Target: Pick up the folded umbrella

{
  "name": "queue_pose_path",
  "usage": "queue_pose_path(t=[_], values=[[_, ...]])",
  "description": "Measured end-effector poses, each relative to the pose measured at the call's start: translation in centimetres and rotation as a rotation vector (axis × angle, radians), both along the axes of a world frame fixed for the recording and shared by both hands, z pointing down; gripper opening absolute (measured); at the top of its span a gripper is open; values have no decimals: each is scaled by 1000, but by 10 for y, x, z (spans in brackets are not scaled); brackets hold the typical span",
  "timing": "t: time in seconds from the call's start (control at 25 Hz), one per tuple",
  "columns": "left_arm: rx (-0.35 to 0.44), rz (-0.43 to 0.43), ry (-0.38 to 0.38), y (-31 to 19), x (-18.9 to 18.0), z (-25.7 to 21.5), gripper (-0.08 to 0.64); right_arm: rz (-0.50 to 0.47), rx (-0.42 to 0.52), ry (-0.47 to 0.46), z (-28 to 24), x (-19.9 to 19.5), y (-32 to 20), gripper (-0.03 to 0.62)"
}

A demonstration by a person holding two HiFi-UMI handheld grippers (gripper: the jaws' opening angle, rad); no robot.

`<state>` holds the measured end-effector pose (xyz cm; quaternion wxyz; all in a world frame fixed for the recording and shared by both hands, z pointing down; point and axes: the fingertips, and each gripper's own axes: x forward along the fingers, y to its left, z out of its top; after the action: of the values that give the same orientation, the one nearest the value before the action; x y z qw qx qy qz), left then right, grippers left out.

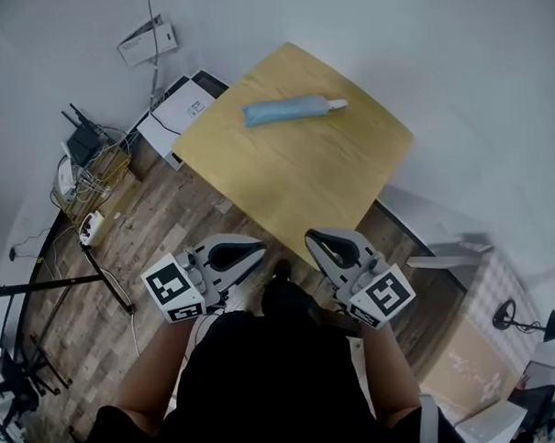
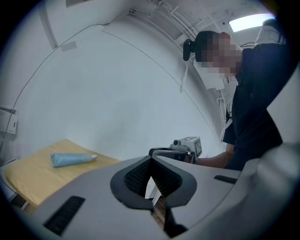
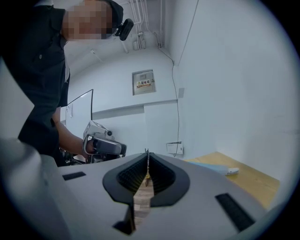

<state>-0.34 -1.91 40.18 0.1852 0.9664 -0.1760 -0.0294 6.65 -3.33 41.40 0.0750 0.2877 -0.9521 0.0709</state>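
The wooden floor (image 1: 167,212) takes up most of the room, running up to pale walls. On it stands a light wood worktop (image 1: 303,183), turned so that one corner points at the person (image 1: 266,373). The person, in a dark top, stands at that near corner with both forearms held out in front.

To the left, along the wall, a white box (image 1: 176,115) sits among loose cables beside a black router (image 1: 86,142). On the right a cardboard box (image 1: 463,364) sits on the floor.

The left tongs (image 1: 259,250) and the right tongs (image 1: 312,235) are held low at the near corner, tips angled in towards each other. Each carries its marker cube at the back. Both pairs are closed, tip against tip, with nothing between them.

The folded umbrella (image 1: 286,110) is light blue with a white end. It lies flat on the far part of the worktop, well apart from both tongs, its white end pointing to the right.
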Motion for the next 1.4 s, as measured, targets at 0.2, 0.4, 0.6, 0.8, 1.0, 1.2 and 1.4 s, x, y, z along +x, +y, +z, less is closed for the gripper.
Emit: queue_pose_path(t=[0.2, 0.4, 0.6, 0.8, 1.0, 1.2, 1.4], values=[[6, -17, -17, -46, 19, -3, 12, -20, 8, -3, -3, 18, -43, 21], [5, -34, -29, -79, 40, -4, 12, -51, 11, -15, -1, 35, -73, 21], [12, -36, -43, -99, 51, -9, 12, -44, 21, -46, 3, 45, -96, 21], [2, -51, -73, -118, 40, -6, 12, -12, -28, -110, 12, 44, -106, 21], [-11, -65, -72, -147, 19, 6, 12, -8, -71, -97, 29, 28, -119, 21], [-45, -33, -93, -191, -2, 22, 12, 43, -81, -53, 29, 18, -155, 21], [-41, 32, -104, -245, -18, 26, 12, 125, -102, -39, 27, -1, -204, 21]])
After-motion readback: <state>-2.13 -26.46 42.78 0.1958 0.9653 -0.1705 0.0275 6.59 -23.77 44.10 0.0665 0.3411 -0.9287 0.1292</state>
